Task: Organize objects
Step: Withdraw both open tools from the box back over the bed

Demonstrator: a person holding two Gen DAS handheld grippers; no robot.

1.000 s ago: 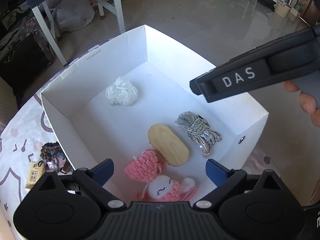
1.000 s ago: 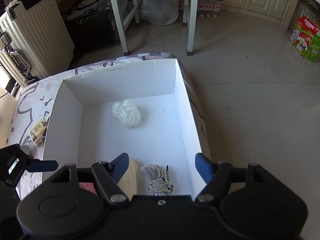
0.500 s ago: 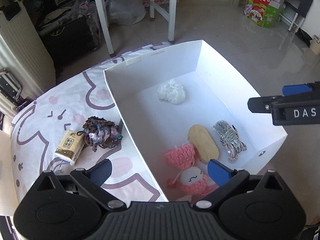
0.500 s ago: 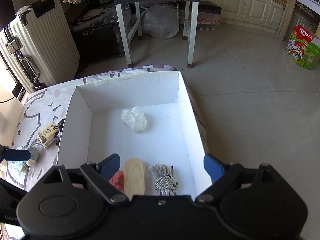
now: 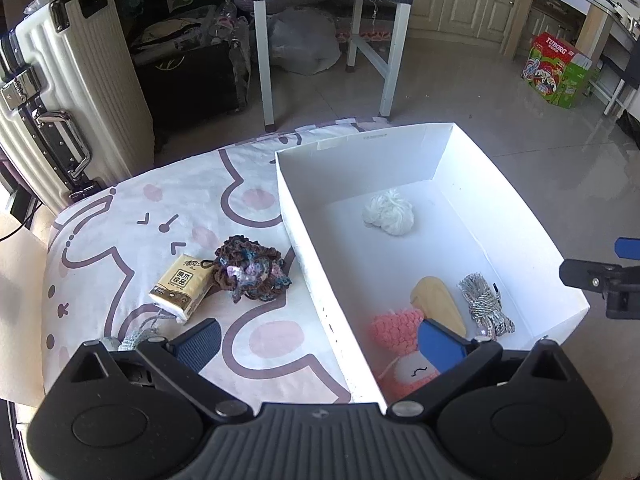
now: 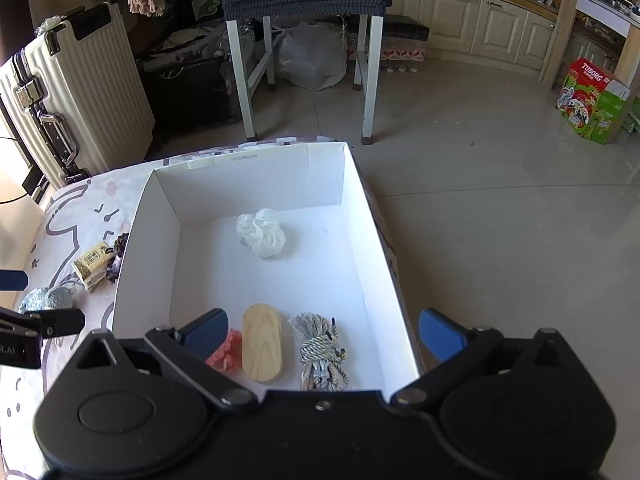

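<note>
Left gripper (image 5: 318, 344) jaws opening, nothing between them, straddling the left wall of the white box (image 5: 436, 152). Right gripper (image 6: 322, 330) jaws opening, empty, low in frame. In the box: white yarn ball (image 6: 261, 233) centre, wooden block (image 6: 262, 343) and cord bundle (image 6: 322, 350) bottom. Tissue pack (image 5: 182, 282) and crochet piece (image 5: 250, 268) lie left, on the patterned cloth (image 5: 184, 208).

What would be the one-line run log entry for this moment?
left gripper: opening, empty | right gripper: opening, empty | box: four items inside | cloth: tissue pack, dark yarn outside
</note>
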